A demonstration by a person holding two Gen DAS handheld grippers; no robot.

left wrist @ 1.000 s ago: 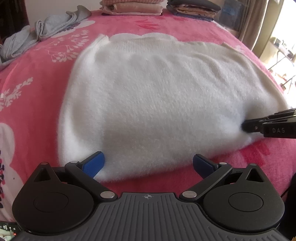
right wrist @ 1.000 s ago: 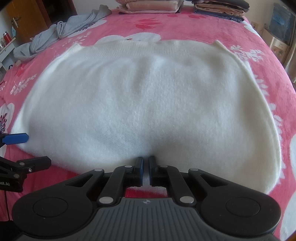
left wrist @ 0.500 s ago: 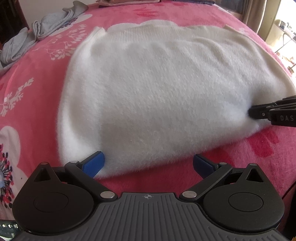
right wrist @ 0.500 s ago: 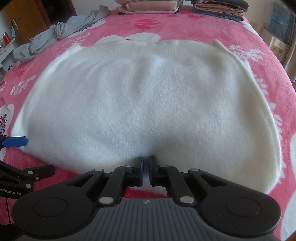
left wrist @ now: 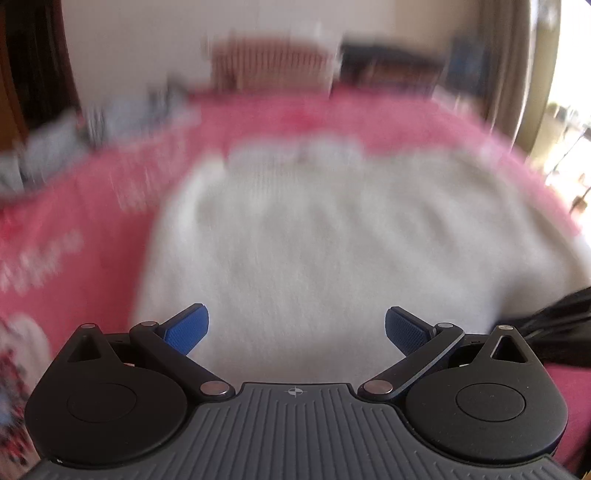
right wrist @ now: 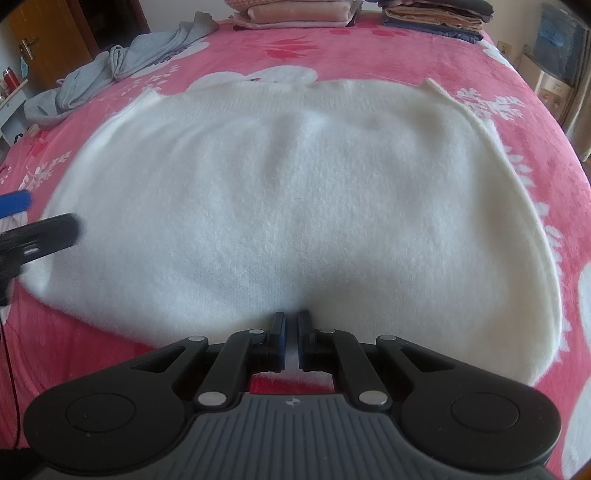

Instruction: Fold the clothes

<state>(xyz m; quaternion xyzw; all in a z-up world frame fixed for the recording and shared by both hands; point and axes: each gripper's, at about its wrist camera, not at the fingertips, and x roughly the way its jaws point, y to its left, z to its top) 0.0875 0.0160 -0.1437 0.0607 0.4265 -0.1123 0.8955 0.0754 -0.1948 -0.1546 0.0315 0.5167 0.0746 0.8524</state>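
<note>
A fluffy white sweater lies spread flat on the pink bed cover. My right gripper is shut on the sweater's near hem, with white cloth pinched between its blue pads. In the blurred left wrist view my left gripper stands wide open over the near left part of the white sweater, nothing between its fingers. The left gripper's blue pad and black finger show at the left edge of the right wrist view. The right gripper's black body shows at the right edge of the left wrist view.
Grey clothes lie crumpled at the far left of the bed. Two stacks of folded clothes, one pink and one dark, stand at the far end. A wooden door is at the left, a curtain at the right.
The left gripper has swung up and forward over the sweater's near left edge, blurring its view. The right gripper has kept still, shut on the hem.
</note>
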